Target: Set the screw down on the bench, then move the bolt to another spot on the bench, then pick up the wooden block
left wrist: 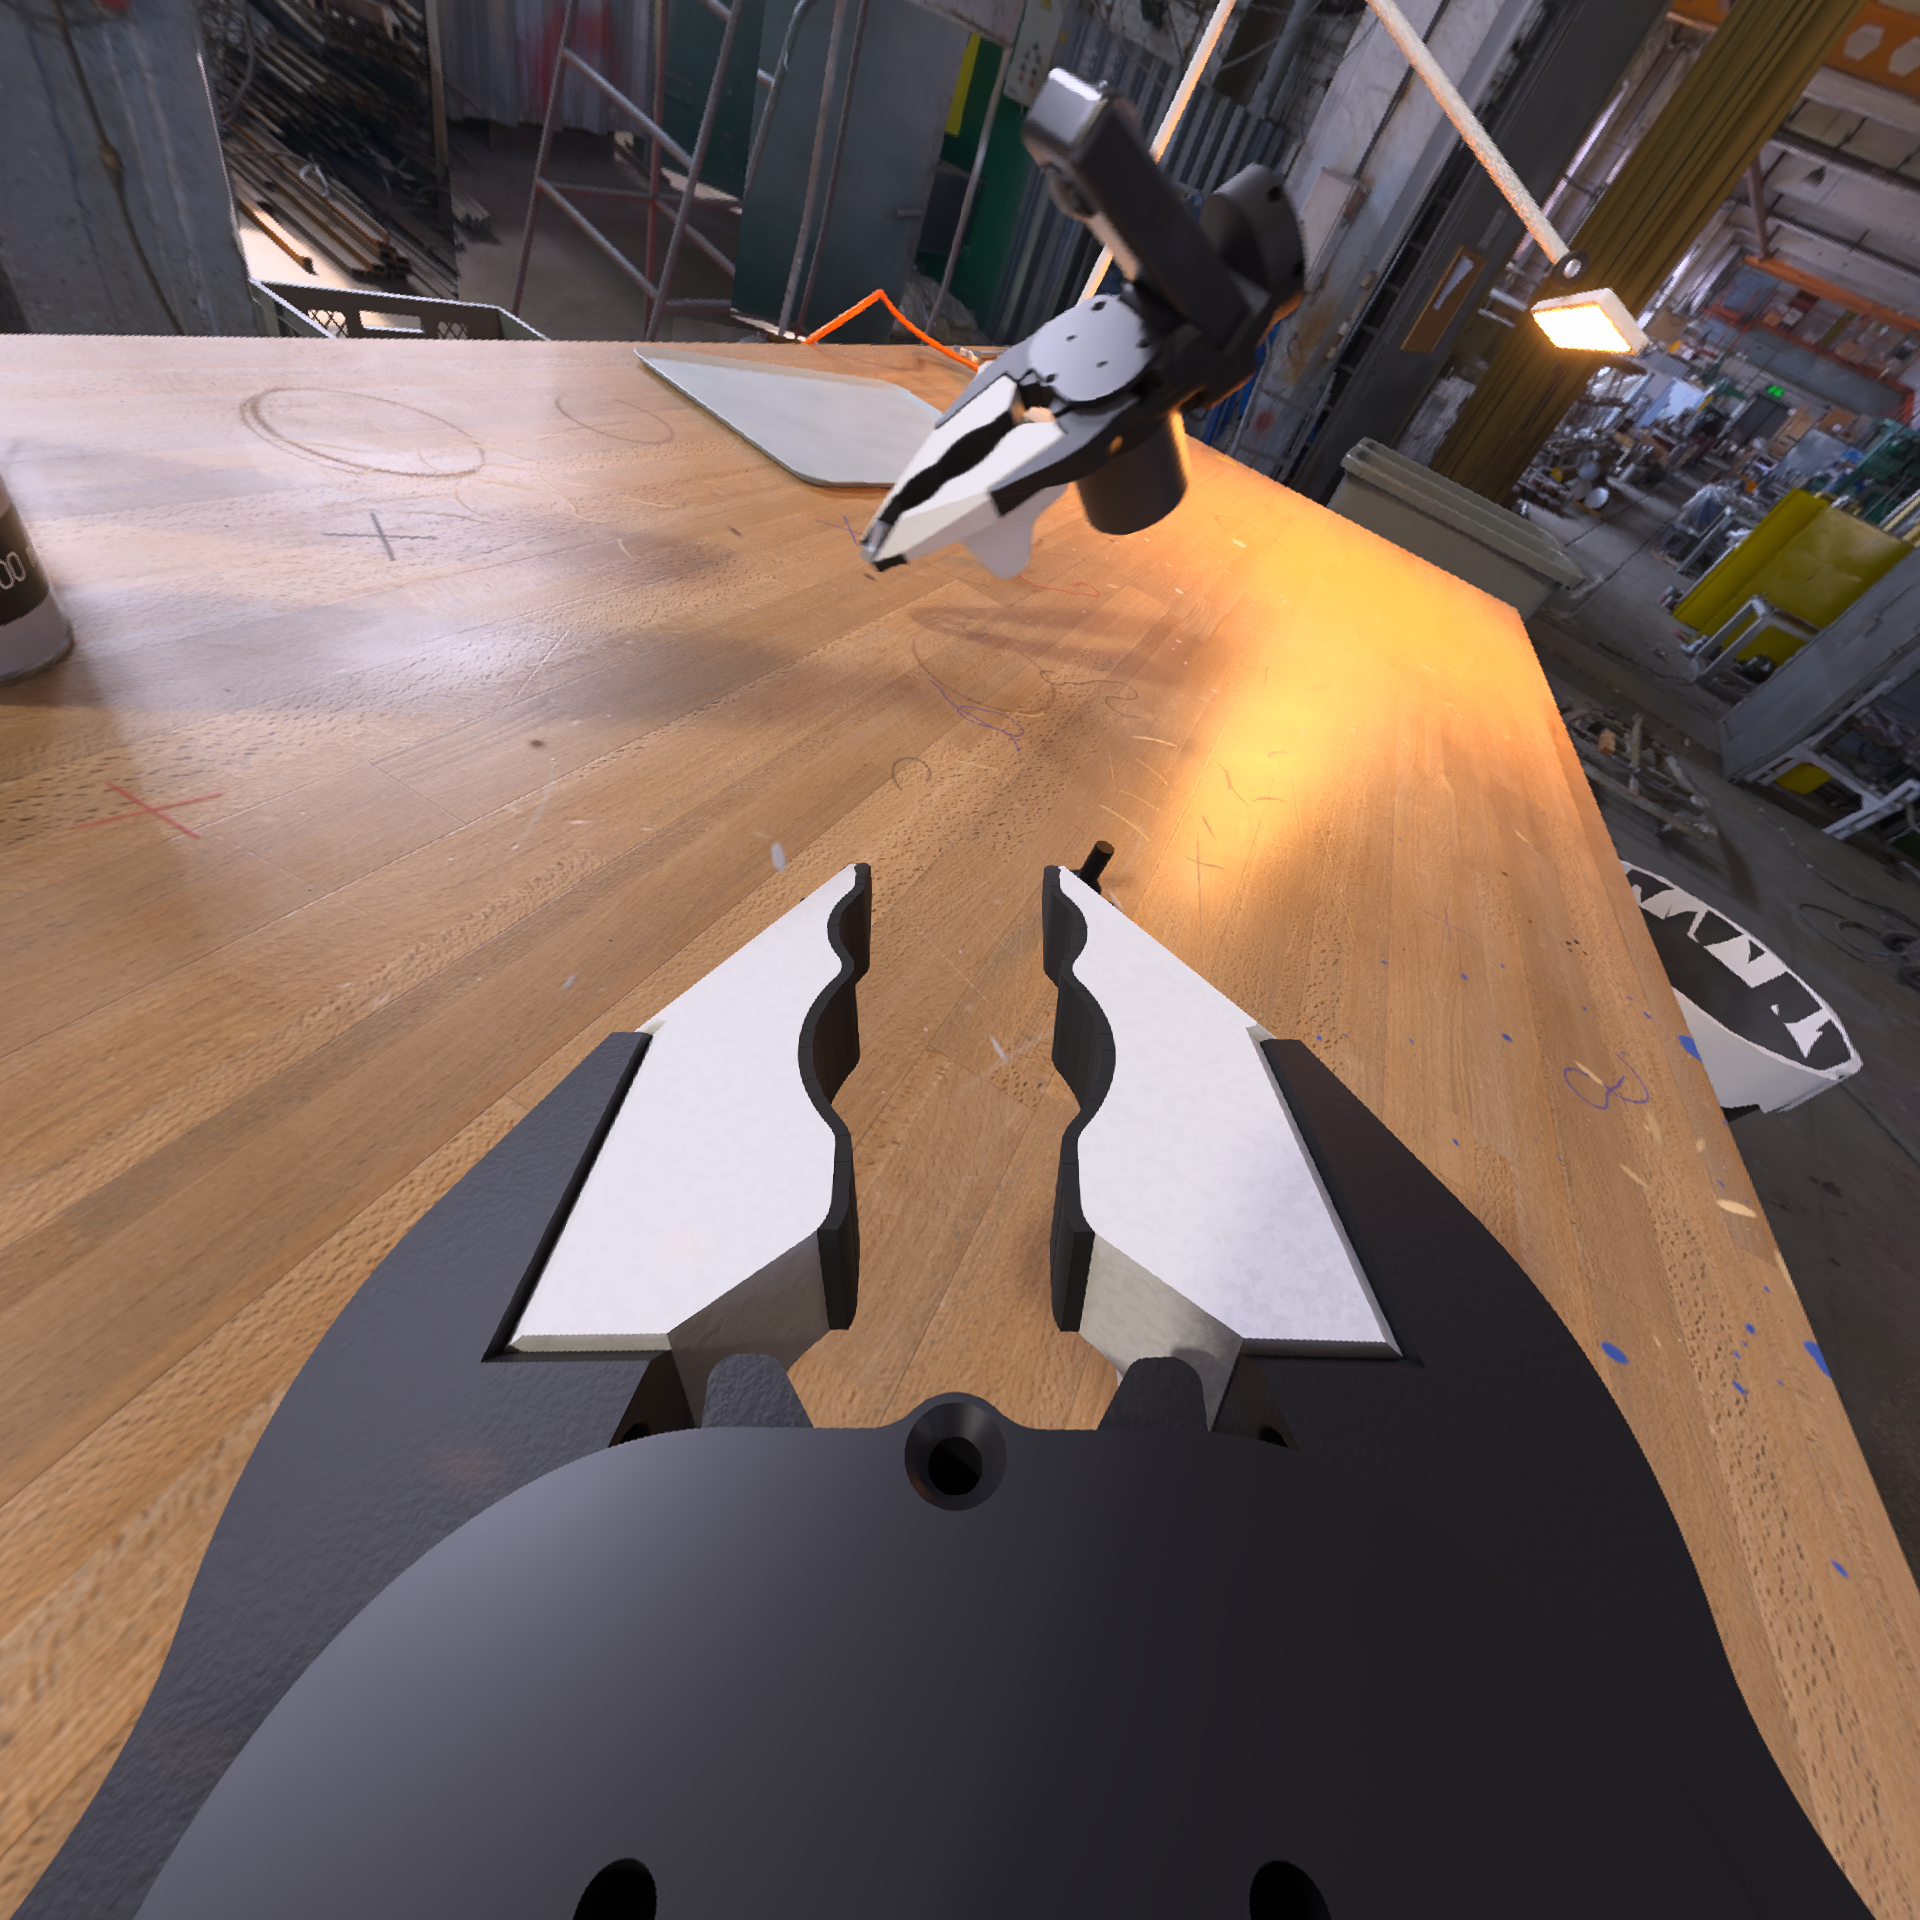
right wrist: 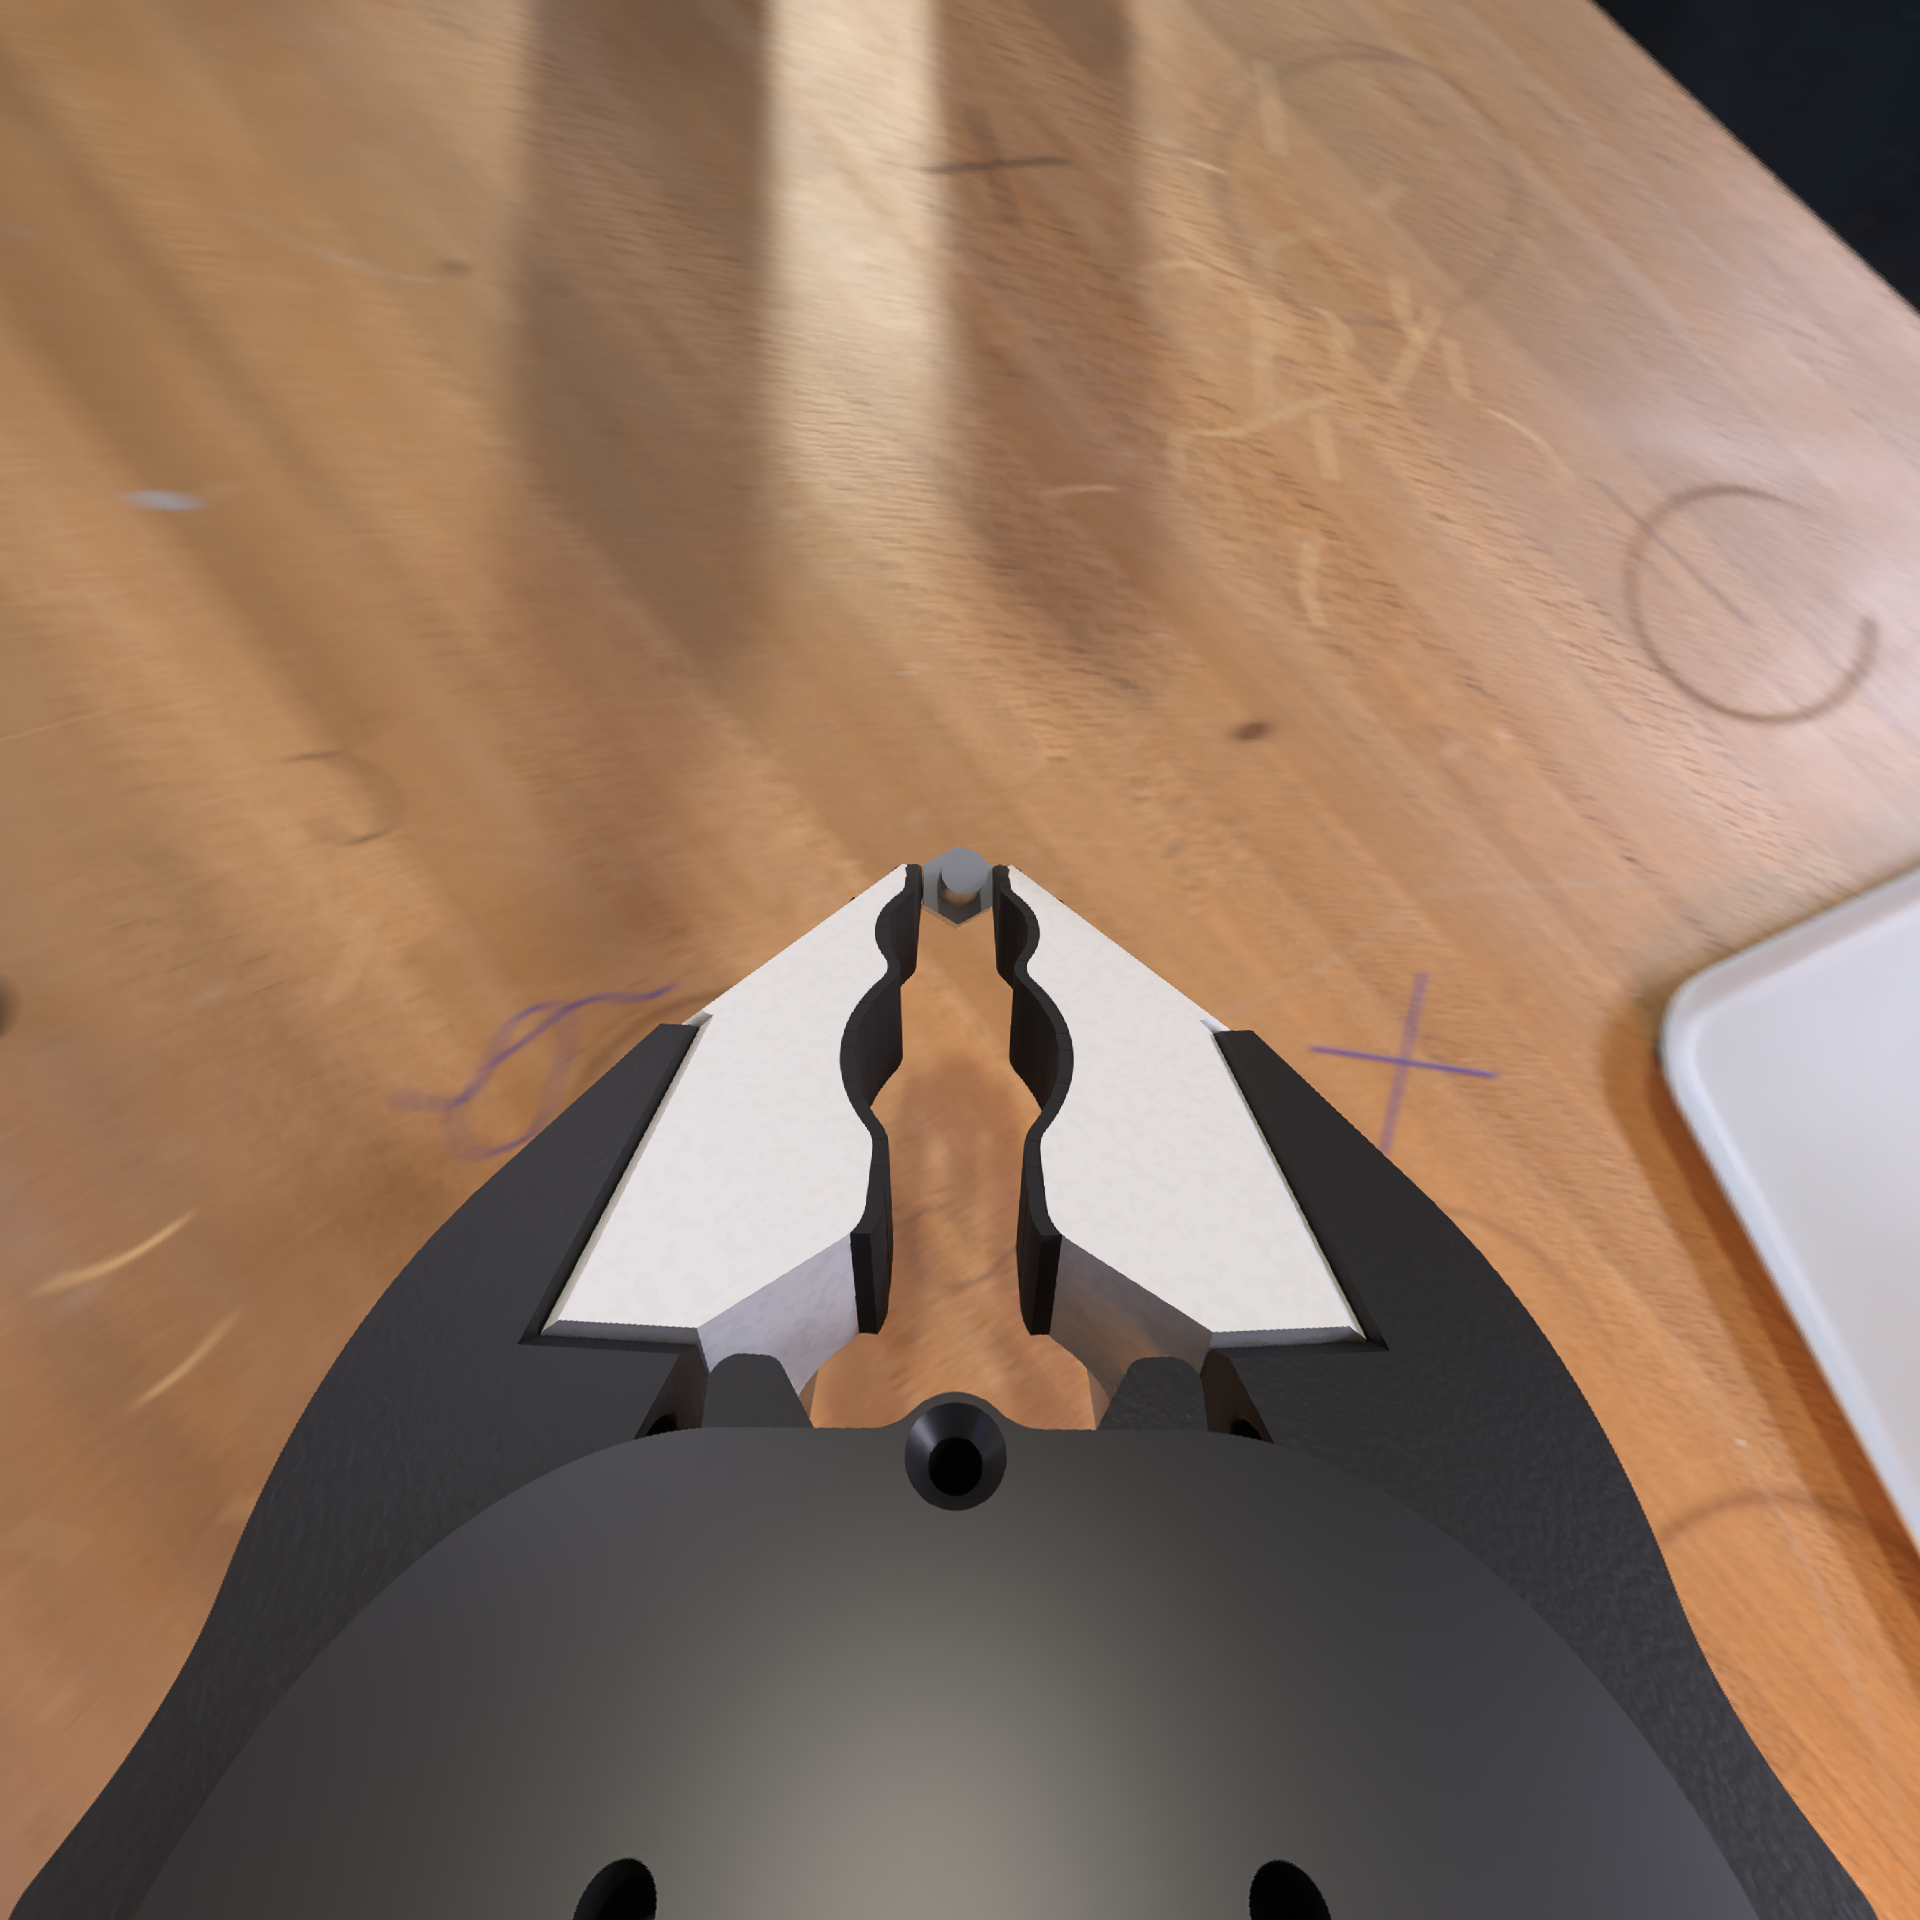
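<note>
The grey hex-headed bolt (right wrist: 956,883) is pinched at the tips of the right gripper (right wrist: 956,878), above the bench (right wrist: 623,520) left of the white tray (right wrist: 1818,1091). Lower it level before releasing, well off the tray. The left gripper (left wrist: 956,883) is spread, empty, beside the small dark screw (left wrist: 1096,860).

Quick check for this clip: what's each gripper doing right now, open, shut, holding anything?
Left gripper: open, holding nothing; a small dark screw lies by its right fingertip.
Right gripper: shut on the grey bolt, pinched at the fingertips.
</note>
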